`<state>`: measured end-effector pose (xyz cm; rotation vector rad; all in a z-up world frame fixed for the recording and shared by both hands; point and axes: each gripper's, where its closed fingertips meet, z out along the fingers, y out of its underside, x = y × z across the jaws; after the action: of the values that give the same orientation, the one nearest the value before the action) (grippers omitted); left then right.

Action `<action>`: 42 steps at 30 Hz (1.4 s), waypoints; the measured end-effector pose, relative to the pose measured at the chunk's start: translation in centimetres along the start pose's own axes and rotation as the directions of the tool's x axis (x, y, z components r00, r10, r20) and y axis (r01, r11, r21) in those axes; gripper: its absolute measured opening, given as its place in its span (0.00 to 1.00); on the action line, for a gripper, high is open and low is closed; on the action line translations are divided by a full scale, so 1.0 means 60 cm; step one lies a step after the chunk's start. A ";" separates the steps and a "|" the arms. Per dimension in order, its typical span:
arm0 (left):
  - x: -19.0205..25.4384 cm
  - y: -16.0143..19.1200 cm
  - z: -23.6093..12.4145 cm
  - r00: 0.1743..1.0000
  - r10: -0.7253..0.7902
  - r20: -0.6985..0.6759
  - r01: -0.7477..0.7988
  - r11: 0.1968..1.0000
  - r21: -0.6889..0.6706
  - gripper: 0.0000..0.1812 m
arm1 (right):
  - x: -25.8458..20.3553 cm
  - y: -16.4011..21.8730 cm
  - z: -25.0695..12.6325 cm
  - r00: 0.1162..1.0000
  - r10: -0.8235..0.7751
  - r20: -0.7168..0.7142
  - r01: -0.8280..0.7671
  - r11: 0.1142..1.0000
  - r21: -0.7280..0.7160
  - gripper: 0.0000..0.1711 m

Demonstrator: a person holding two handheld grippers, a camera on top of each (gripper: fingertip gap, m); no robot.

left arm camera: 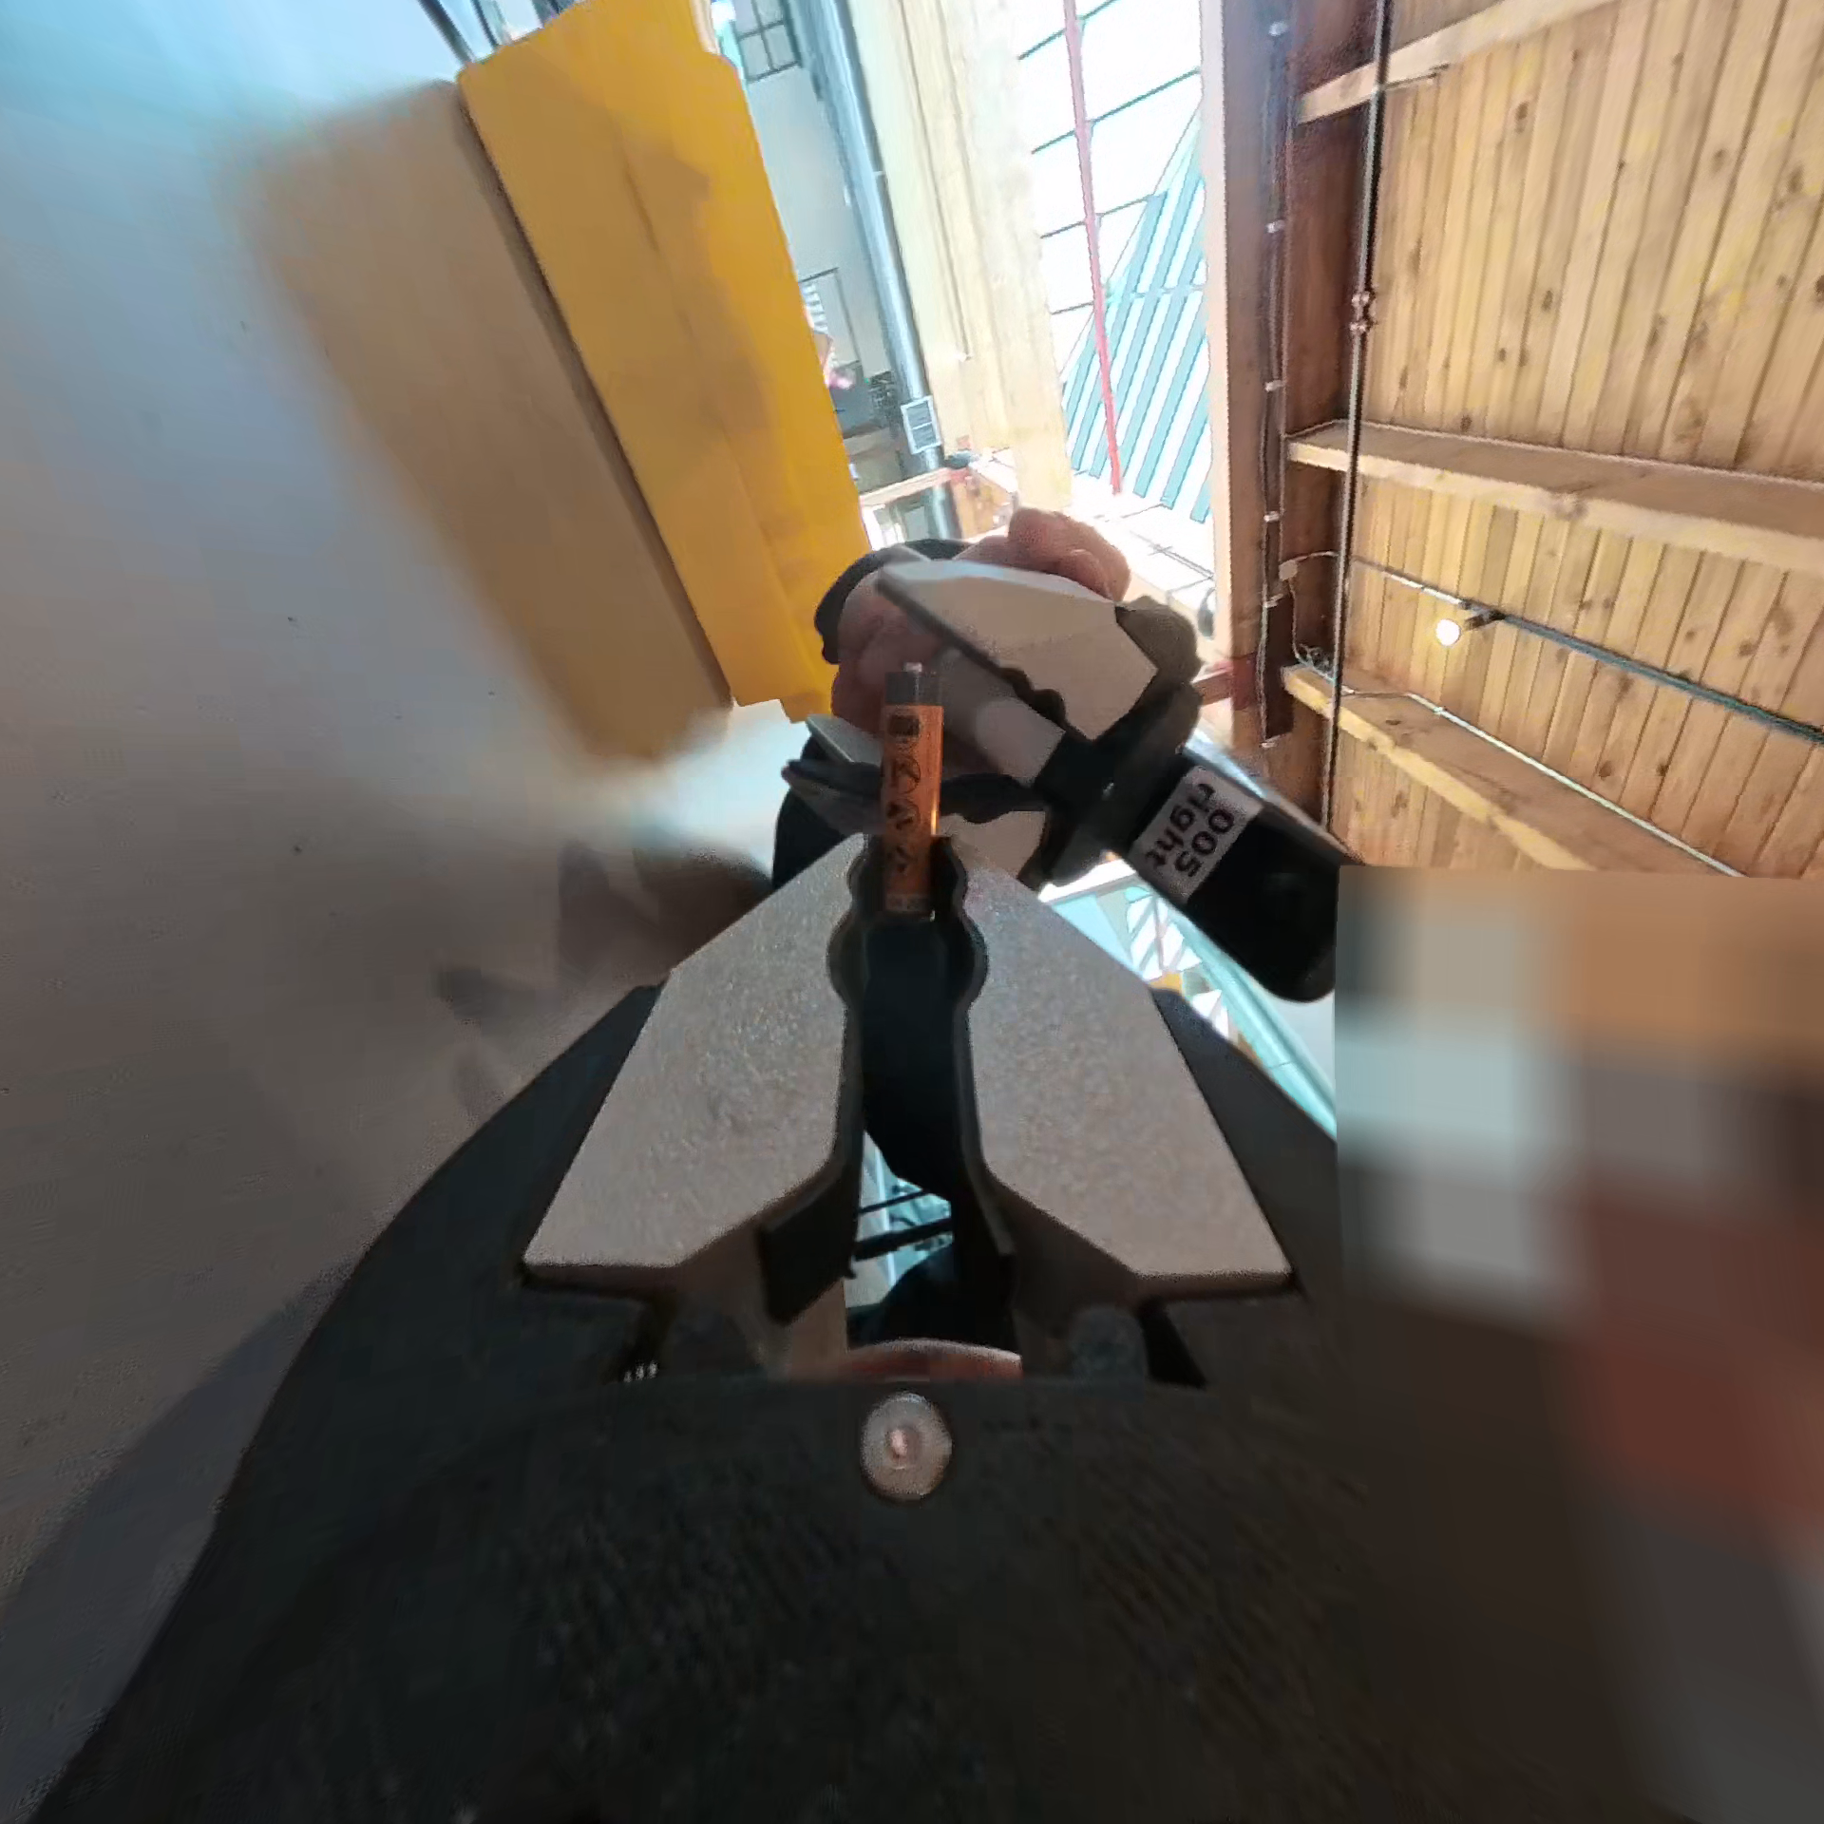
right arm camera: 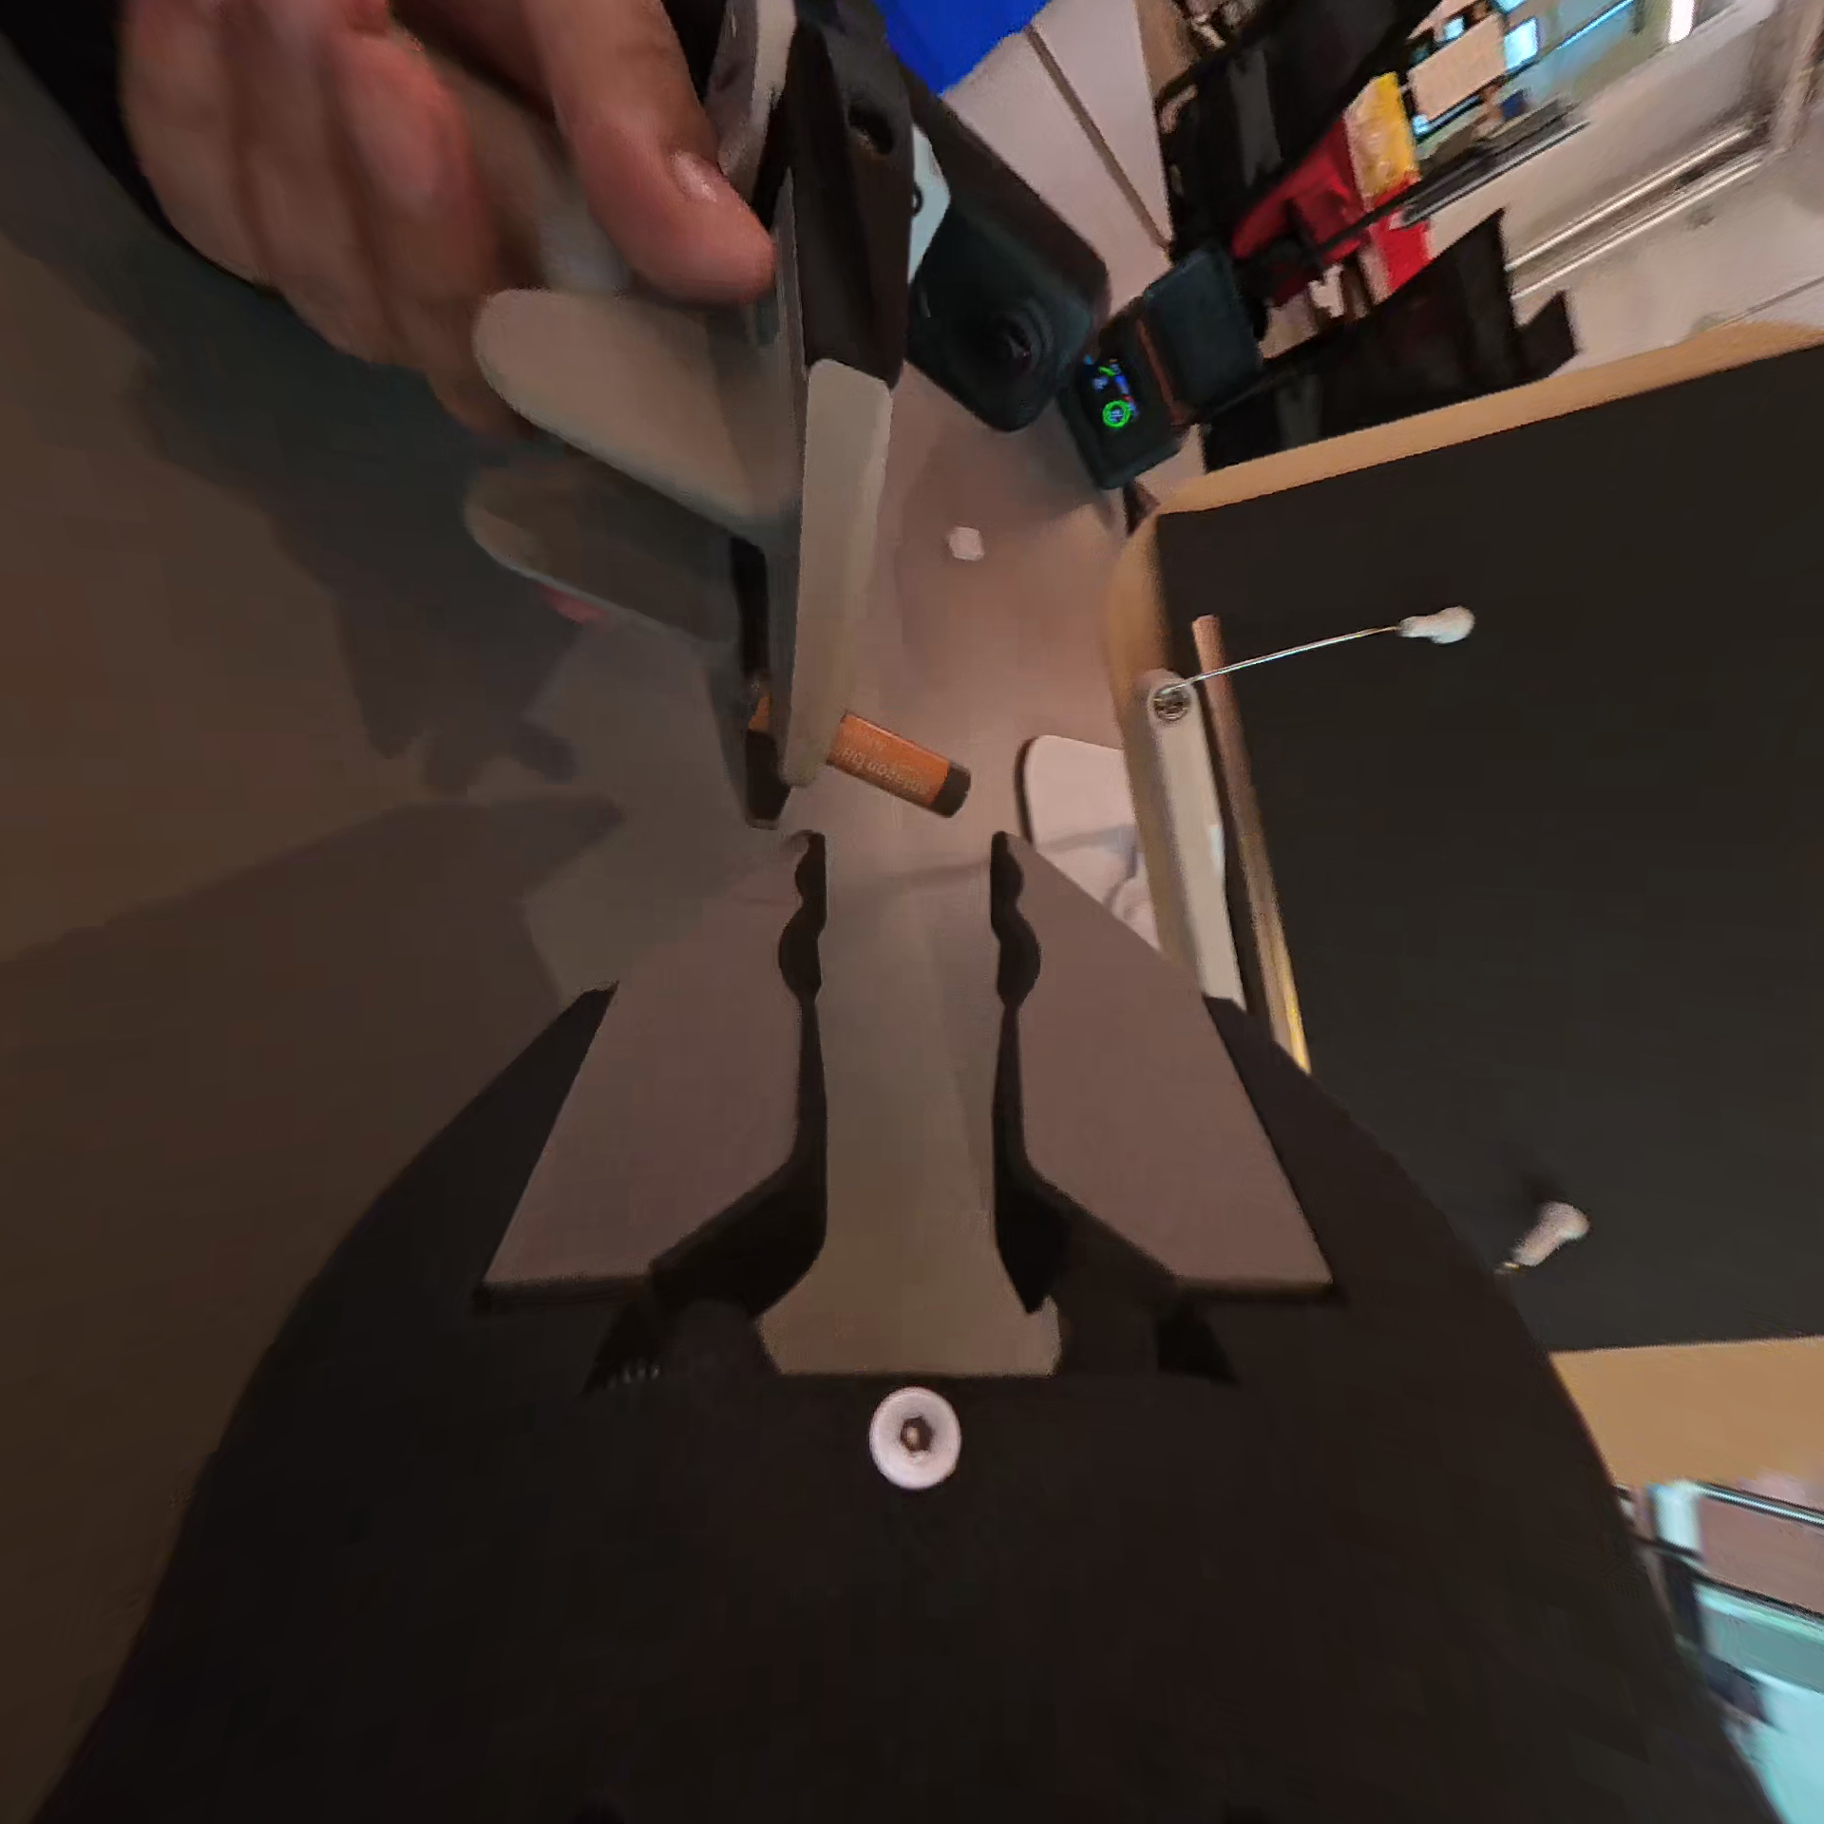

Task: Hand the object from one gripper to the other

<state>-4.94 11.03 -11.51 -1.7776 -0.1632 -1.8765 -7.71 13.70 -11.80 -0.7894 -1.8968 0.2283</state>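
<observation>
In the left wrist view my left gripper is shut on the lower end of an orange battery with a black tip, which stands up out of the fingertips. My right gripper, held by a hand, is just behind the battery, its jaws open on either side of the upper end. In the right wrist view my right gripper is open and empty. The battery lies just ahead of its tips, sticking out to the right from the left gripper.
A yellow panel and a wooden plank wall lie behind. In the right wrist view a black board with a wooden edge is at the right. A hand and a small camera are above.
</observation>
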 end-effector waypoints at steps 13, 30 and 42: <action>-0.009 0.006 -0.002 0.997 -0.083 -0.006 0.083 0.996 -0.021 0.04 | -0.005 -0.016 0.010 0.924 -0.345 -0.166 0.336 0.938 -0.081 0.08; 0.002 0.041 0.018 0.996 -0.083 -0.042 0.077 0.989 -0.127 0.04 | -0.037 -0.034 -0.010 0.706 -0.622 -0.338 0.635 0.768 -0.087 0.21; 0.001 0.038 0.016 0.998 -0.058 -0.031 0.054 0.991 -0.122 0.05 | -0.016 -0.019 -0.010 0.642 -0.672 -0.368 0.655 0.731 -0.191 0.04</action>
<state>-3.06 9.51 -11.96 -1.8366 -0.0888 -1.9938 -7.42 12.15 -11.67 -0.0876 -1.6487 -0.4222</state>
